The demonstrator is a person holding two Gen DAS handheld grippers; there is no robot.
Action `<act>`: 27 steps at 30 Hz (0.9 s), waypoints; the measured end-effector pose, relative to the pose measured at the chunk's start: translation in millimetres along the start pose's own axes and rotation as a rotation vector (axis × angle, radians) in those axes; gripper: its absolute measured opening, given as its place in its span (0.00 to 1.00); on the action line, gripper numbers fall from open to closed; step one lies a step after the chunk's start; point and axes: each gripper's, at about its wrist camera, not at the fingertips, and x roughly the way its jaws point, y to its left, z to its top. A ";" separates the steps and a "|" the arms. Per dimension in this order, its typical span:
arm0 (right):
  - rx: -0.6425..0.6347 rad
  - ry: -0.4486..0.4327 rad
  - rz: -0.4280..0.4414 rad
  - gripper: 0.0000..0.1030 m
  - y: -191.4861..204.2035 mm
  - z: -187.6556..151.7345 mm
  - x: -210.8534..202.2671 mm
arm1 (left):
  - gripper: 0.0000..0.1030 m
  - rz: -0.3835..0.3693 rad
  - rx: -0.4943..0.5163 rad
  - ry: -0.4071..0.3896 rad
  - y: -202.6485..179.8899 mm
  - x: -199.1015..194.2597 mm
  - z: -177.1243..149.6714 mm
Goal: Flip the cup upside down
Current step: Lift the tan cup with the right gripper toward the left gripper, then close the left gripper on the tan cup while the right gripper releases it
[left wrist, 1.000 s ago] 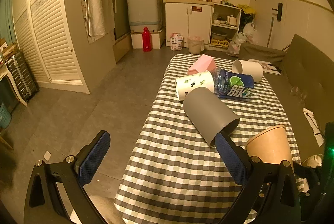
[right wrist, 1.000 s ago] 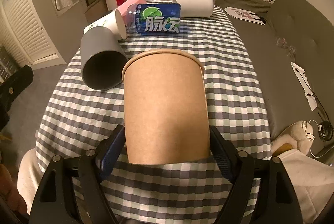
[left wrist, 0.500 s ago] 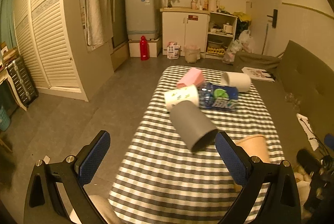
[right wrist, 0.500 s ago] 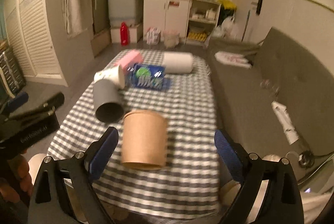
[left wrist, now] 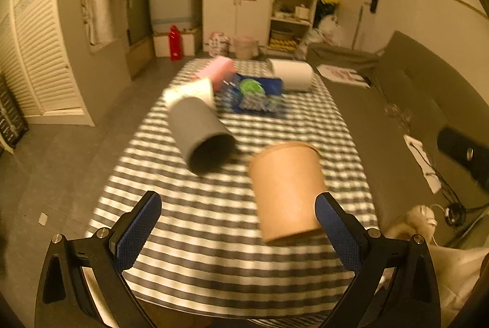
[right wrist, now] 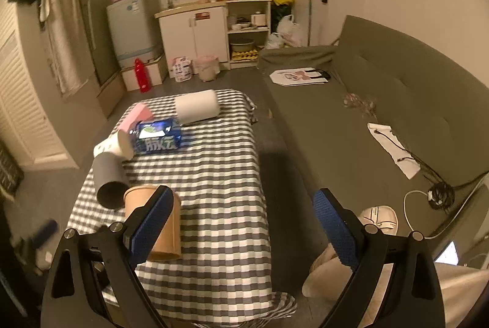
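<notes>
Altogether five cups sit on the checked counter [right wrist: 220, 175]: one brown paper cup [left wrist: 285, 190] standing upside down near the front edge, with a grey cup [left wrist: 200, 134], a leaf-printed white cup [right wrist: 114, 144], a pink cup [right wrist: 136, 117] and a plain white cup [right wrist: 197, 106] all lying sideways, plus one blue packet [right wrist: 159, 137]. Both the left gripper [left wrist: 238, 231] and the right gripper [right wrist: 241, 228] hover spread wide, fingers [right wrist: 152, 219] released, grasping nothing.

blue packet [right wrist: 159, 137], white characters "脉动"

Low table under a grey-and-white checked cloth [right wrist: 220, 175]. On it: brown paper cup [right wrist: 166, 239]; grey cylindrical cup [right wrist: 107, 178] lying sideways; white leaf-print cup [right wrist: 114, 144]; blue drink pack [right wrist: 159, 137]; pink box [right wrist: 136, 115]; white cylinder [right wrist: 197, 106].
</notes>
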 end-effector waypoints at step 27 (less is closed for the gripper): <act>0.044 0.131 -0.049 0.91 -0.9 -3.1 48.6 | 0.92 -0.238 0.026 0.170 -39.6 73.2 -26.0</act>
